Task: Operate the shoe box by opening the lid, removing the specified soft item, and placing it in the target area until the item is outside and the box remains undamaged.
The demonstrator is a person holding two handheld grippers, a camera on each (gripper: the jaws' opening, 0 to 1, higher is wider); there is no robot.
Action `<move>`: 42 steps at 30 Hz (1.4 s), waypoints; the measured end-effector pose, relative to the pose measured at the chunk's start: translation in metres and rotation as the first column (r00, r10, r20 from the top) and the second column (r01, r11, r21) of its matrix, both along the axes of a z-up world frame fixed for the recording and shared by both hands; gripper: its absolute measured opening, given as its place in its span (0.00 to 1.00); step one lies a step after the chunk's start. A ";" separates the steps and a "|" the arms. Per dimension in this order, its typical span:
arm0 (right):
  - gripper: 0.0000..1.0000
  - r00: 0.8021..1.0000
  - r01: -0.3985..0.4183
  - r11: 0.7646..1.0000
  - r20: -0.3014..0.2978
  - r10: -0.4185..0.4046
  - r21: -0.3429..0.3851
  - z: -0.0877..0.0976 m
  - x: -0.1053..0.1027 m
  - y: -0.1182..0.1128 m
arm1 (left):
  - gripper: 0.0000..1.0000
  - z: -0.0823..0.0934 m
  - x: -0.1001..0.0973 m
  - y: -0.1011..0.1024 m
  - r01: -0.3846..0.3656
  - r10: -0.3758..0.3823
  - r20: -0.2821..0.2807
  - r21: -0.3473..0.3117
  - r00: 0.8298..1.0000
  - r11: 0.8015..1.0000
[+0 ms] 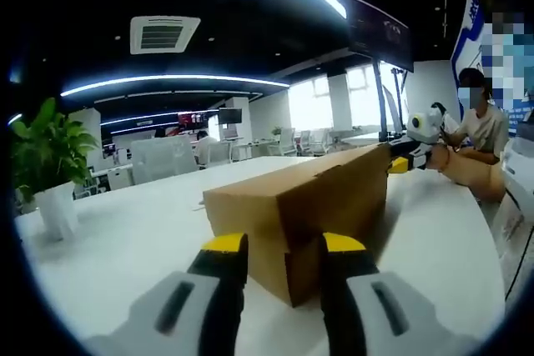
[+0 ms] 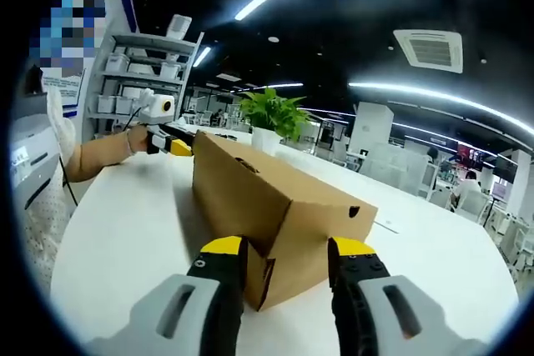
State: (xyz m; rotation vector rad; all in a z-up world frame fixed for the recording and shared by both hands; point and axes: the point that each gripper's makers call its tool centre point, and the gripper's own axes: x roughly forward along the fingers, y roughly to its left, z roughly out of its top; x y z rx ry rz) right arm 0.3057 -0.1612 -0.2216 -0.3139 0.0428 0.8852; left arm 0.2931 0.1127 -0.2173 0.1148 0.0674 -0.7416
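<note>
Table (image 1: 125, 239), white and wide, carries everything I am working on. Shoe box (image 1: 309, 214) of plain brown cardboard lies lengthwise between my two tools, lid down and shut, so the soft item inside is hidden and I cannot say what it is.

Plant in a white pot (image 1: 52, 174) stands on the table well beyond the box on one side. Shelving with bins (image 2: 146, 81) sits against the far wall, and a person (image 1: 484, 127) is at the far end of the table.

Left gripper (image 1: 284, 248) faces one short end of the box, jaws spread wide with the box corner showing in the gap; I cannot tell whether the tips touch the cardboard. Right gripper (image 2: 285, 252) faces the opposite short end, jaws likewise spread and holding nothing, the bottom corner of the box just ahead of them. In each view the other gripper shows at the far end of the box, near its top edge.

Step in hand, as I judge it: approach, lid not yet lifted. Next move calls for one tool steadying the base while the other catches the lid edge and raises it gently, without creasing the cardboard.
</note>
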 end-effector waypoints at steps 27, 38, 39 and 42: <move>0.31 0.992 0.056 0.997 0.109 -0.062 0.058 0.031 0.007 -0.001 | 0.35 0.038 0.003 0.005 -0.015 0.022 0.084 -0.081 0.996 0.997; 0.23 0.979 0.108 0.993 0.170 -0.115 0.047 0.059 0.023 -0.005 | 0.37 0.066 0.013 0.005 -0.023 0.036 0.121 -0.107 0.992 0.994; 0.22 0.978 0.112 0.992 0.174 -0.120 0.051 0.063 0.024 -0.005 | 0.38 0.067 0.014 0.005 -0.024 0.038 0.122 -0.108 0.992 0.994; 0.21 0.975 0.123 0.990 0.177 -0.132 0.065 0.069 0.027 -0.005 | 0.36 0.071 0.017 0.009 -0.042 0.055 0.133 -0.102 0.990 0.994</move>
